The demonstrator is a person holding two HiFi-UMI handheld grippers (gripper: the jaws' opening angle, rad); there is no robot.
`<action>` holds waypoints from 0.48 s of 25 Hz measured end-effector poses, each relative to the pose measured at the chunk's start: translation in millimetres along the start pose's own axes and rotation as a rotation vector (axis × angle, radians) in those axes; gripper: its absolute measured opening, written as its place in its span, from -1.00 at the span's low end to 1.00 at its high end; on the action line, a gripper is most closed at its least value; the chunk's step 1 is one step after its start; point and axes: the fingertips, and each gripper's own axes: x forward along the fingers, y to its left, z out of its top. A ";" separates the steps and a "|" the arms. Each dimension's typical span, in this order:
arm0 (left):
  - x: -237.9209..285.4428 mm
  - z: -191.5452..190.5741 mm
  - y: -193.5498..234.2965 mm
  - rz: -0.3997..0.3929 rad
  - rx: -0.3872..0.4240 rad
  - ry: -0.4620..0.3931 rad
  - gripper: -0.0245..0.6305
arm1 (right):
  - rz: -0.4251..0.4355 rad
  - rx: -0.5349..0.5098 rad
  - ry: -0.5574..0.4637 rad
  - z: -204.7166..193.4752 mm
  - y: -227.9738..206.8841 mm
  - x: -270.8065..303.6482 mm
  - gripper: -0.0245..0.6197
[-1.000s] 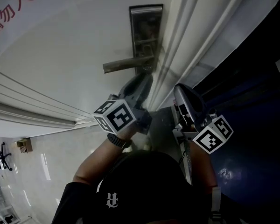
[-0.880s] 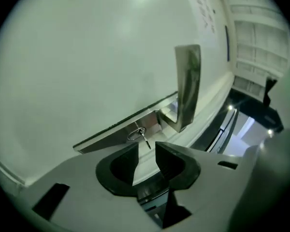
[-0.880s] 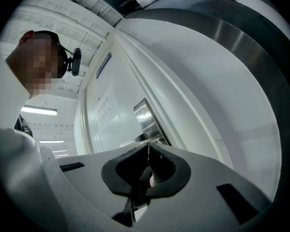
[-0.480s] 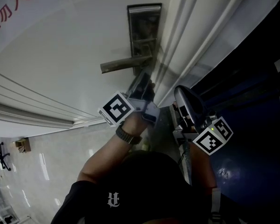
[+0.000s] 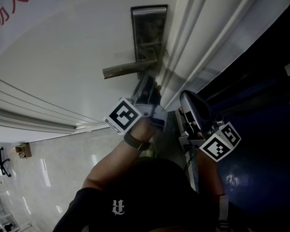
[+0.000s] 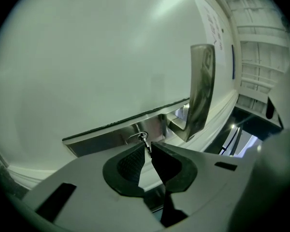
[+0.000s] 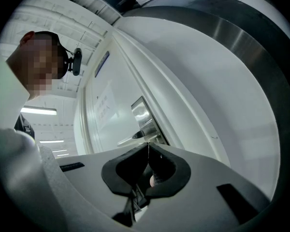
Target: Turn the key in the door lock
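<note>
Brushed steel is all I have ahead of me: the lock plate [image 6: 130,132] runs across the left gripper view, with the lever handle [image 6: 201,91] jutting from it off to the right. The key [image 6: 143,140] sits in the plate just along from the lever, its wire ring looped beside it, and its head pokes straight out towards me.

My left gripper [image 6: 148,151] is right on it. The jaws are drawn in to a thin slit, and the key's flat head sits edge-on between the tips, so I judge it pinched. The key's long axis runs along the line of my jaws into the door [image 5: 77,57], so the turn should be a roll of my wrist about that line, with no sideways pull.

From the head view the key is hidden behind that gripper, below the lever. My right gripper [image 7: 148,149] hangs back by the door frame, jaws pressed together on nothing, well away from the lock.
</note>
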 end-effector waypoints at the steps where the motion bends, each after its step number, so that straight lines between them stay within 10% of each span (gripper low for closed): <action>1: -0.1 0.1 -0.6 0.016 0.030 0.005 -0.80 | 0.002 0.001 0.001 0.0 0.3 0.2 -0.88; 12: -1.4 -3.0 -5.1 0.197 0.546 0.097 -0.81 | -0.002 -0.002 0.022 -5.5 -2.3 5.1 -0.88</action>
